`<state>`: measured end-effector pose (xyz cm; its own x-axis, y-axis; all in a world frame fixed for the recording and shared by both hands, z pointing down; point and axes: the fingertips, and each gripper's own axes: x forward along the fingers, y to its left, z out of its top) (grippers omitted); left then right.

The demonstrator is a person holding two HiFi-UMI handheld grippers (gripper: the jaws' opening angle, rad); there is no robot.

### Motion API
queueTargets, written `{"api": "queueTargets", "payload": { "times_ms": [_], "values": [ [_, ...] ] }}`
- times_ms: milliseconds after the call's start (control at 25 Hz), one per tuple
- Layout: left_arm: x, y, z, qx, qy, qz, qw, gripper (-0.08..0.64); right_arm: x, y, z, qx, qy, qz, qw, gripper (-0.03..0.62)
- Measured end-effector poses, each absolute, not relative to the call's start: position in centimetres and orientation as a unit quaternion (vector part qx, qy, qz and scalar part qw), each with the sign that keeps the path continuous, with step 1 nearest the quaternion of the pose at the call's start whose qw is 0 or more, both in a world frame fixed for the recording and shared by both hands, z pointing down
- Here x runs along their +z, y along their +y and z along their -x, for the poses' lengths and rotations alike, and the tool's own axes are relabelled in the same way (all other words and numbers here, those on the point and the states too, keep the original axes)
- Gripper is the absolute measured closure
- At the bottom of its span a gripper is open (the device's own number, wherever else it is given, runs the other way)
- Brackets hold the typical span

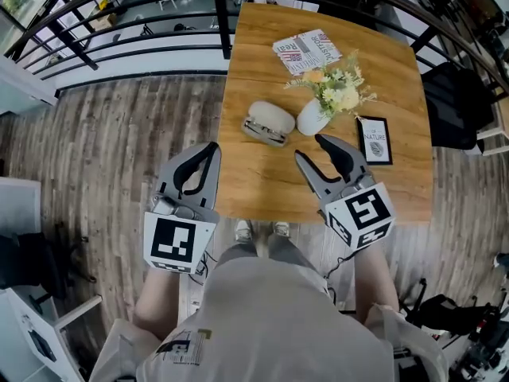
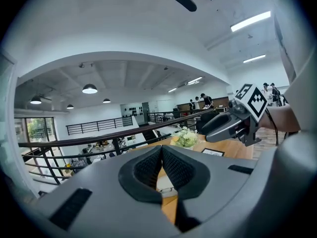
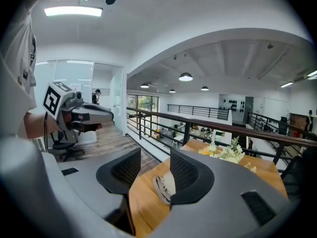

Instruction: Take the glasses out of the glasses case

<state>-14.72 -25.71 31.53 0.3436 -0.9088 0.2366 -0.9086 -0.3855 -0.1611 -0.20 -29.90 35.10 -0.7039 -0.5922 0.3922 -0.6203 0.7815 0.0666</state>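
A beige glasses case (image 1: 268,122) lies open in the middle of the wooden table (image 1: 262,189), and the glasses show inside its near half. My right gripper (image 1: 312,148) hovers over the table just near and right of the case, jaws open and empty. In the right gripper view the case (image 3: 166,187) lies past the gap between my fingertips (image 3: 155,157). My left gripper (image 1: 211,148) hangs off the table's left edge, jaws shut with nothing held. Its tips (image 2: 161,150) meet in its own view, and a sliver of the case (image 2: 166,182) shows below them.
A white vase of flowers (image 1: 312,116) stands right beside the case. A small framed card (image 1: 374,140) sits to the right, and a magazine (image 1: 306,51) lies at the far side. A black railing (image 1: 119,30) runs behind the table.
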Motion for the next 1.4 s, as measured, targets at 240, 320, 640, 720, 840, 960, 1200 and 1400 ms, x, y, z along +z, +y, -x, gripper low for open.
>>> {"api": "queueTargets", "payload": {
  "times_ms": [240,320,640,720,840,960,1200,1400],
  "values": [
    [33.7,-29.0,14.7,-0.155,0.550,0.821,-0.005,0.543,40.0,-34.0,2.7,0.061,-0.925,-0.288,0.239,0.396],
    [34.6,-30.0,15.1,-0.157,0.551,0.820,-0.006,0.543,42.0,-35.0,3.8,0.077,-0.925,-0.275,0.251,0.403],
    [41.0,-34.2,16.7,-0.190,0.559,0.805,-0.049,0.543,49.9,-39.3,6.2,0.111,-0.915,-0.254,0.294,0.402],
    [42.7,-34.9,17.1,-0.193,0.561,0.802,-0.067,0.543,52.3,-39.9,6.5,0.117,-0.908,-0.251,0.316,0.402],
    [44.8,-35.8,17.4,-0.199,0.557,0.802,-0.081,0.543,55.5,-40.8,6.5,0.125,-0.897,-0.252,0.341,0.403],
    [46.9,-36.2,18.0,-0.209,0.552,0.802,-0.095,0.543,58.2,-41.3,6.7,0.128,-0.887,-0.251,0.365,0.402],
    [50.1,-36.6,17.6,-0.222,0.539,0.804,-0.120,0.543,63.3,-42.2,6.4,0.139,-0.869,-0.237,0.412,0.402],
    [52.5,-36.4,17.3,-0.225,0.529,0.805,-0.145,0.543,66.4,-41.9,6.6,0.140,-0.858,-0.216,0.445,0.402]
  ]
}}
